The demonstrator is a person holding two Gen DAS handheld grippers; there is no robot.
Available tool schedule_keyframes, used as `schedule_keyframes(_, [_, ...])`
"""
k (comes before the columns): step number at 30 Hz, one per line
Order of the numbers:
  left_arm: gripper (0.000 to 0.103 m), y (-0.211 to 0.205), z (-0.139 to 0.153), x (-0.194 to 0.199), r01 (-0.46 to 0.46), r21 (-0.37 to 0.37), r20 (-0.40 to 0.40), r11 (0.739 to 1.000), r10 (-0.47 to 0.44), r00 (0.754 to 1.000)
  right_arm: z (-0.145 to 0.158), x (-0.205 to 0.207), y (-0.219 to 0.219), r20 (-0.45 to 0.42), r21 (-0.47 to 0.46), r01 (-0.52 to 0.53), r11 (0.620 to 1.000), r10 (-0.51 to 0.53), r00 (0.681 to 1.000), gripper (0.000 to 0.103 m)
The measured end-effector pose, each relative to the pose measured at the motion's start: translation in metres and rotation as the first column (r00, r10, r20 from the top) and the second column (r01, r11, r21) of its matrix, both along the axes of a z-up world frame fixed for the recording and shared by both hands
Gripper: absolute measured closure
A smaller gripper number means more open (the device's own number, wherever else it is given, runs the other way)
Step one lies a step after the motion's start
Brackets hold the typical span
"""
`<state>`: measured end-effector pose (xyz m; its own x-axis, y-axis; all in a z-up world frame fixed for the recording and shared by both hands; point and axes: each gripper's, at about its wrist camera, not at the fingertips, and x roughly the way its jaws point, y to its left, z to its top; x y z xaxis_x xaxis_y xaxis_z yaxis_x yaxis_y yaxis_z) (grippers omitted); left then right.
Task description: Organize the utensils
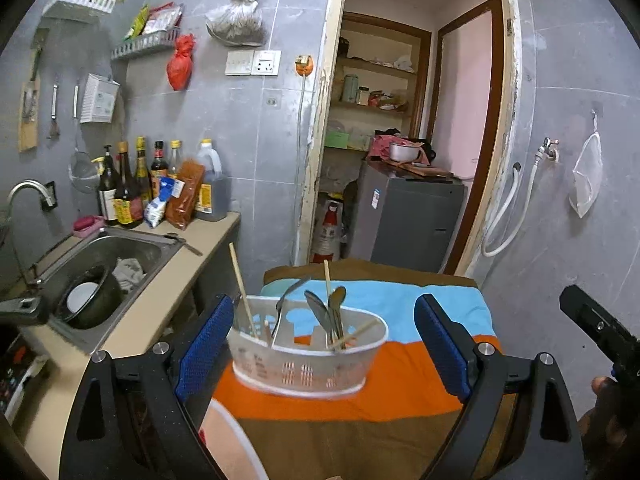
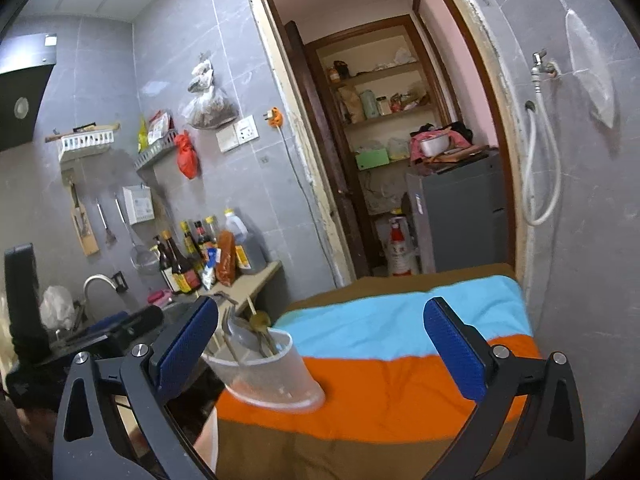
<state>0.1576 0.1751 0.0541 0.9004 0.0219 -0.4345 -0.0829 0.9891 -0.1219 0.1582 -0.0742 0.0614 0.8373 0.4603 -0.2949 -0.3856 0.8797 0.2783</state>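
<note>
On the striped cloth (image 1: 400, 384), just ahead of both tools, stands the white basket (image 1: 306, 354), upright, with the utensils already standing in it. Closest to the camera, the left gripper (image 1: 324, 344) has its blue pads spread wide to either side of the basket, neither one touching it; nothing is held. Seen from the right wrist, the right gripper (image 2: 320, 344) is likewise fully apart and empty, with the basket (image 2: 268, 372) near its left pad but clear of it.

Judging by that, the loading step looks finished, or nearly so: both tools are free and no loose utensil shows on the cloth. Any next move would call for finding a stray piece elsewhere, or for straightening what leans in the basket.

Count, working back: one basket, split into compartments. Inside it are one fork (image 1: 286, 300), what appear to be two spoons (image 1: 338, 300), though they overlap and blur, and three chopsticks (image 1: 240, 288). Beyond, on the counter by the sink (image 1: 100, 272), lies one more utensil (image 1: 182, 240), too small to name.
</note>
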Motion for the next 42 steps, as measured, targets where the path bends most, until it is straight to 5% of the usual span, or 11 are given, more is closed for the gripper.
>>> schedule_keyframes(25, [0.014,-0.075,-0.012,-0.172,0.02,0.047,0.037,0.999,-0.022,0.999,-0.003,-0.16,-0.072,-0.042,-0.126,0.113,0.986,-0.119,0.992,0.0])
schedule_keyframes(42, [0.014,-0.091,-0.012,-0.194,0.045,0.013,0.04,0.999,-0.045,0.998,-0.009,-0.185,-0.082,-0.021,-0.168,0.158,0.973,-0.164,0.986,0.0])
